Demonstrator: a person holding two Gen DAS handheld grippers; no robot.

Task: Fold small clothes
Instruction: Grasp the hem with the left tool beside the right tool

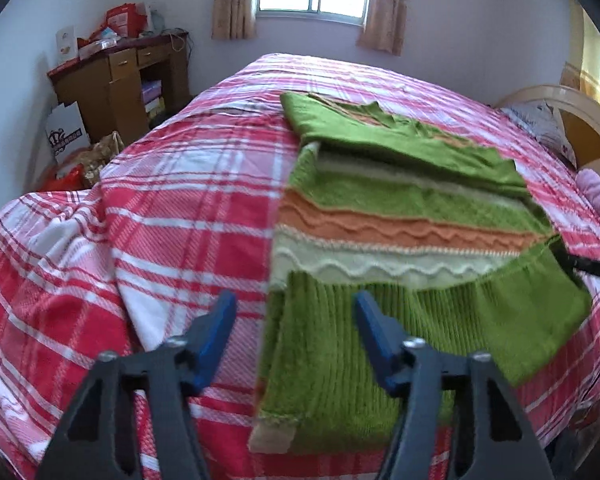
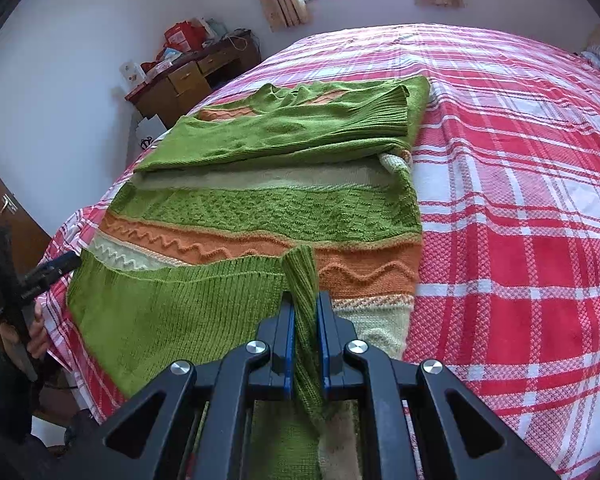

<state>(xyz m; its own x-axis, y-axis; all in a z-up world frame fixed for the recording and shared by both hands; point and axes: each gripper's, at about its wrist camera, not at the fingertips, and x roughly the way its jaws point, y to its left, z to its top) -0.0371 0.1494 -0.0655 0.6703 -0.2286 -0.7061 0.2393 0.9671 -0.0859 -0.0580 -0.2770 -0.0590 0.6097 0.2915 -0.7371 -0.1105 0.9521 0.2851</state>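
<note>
Clenched between the blue jaws of the right gripper (image 2: 305, 312), a bunched ribbed green edge of the sweater (image 2: 260, 208) is held just above the garment, which is spread on the red-and-white plaid bed (image 2: 520, 208) with its sleeves folded across the upper part. Nothing is gripped by the left gripper (image 1: 294, 316), whose jaws are parted and poised over the left edge of the sweater's green hem. At the far left of the right wrist view, a hand (image 2: 34, 330) is seen around that gripper's handle.
</note>
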